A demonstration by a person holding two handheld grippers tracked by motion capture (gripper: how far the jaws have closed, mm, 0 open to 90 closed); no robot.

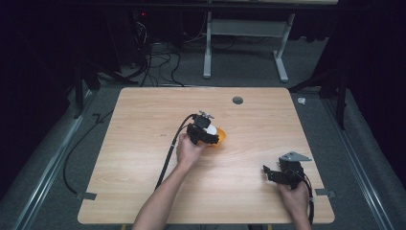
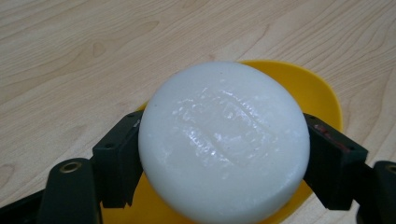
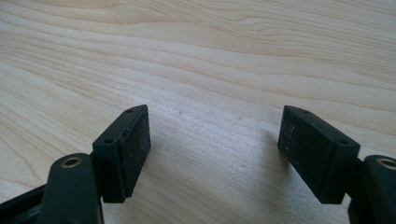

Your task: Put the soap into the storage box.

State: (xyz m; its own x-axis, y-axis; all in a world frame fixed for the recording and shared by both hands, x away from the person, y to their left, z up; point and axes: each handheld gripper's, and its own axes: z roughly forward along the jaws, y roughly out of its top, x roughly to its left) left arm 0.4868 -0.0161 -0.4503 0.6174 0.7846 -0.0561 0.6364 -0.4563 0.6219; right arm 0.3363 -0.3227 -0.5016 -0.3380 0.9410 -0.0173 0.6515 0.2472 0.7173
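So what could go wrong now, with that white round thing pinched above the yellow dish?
1. The white round bar looks smooth and glossy, and the left gripper pinches only its curved sides, so it might slip out.
2. It hangs over the yellow dish, which sits loose on the table; a drop or a bump could tip or shove the dish.
3. The right gripper rests open well away, too far to steady anything.

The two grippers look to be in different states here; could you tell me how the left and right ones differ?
The left gripper is shut on a white soap bar above a yellow dish; the right gripper stands open with nothing between its jaws. The left sits mid-table, the right near the table's right front corner. Both have black jaws.
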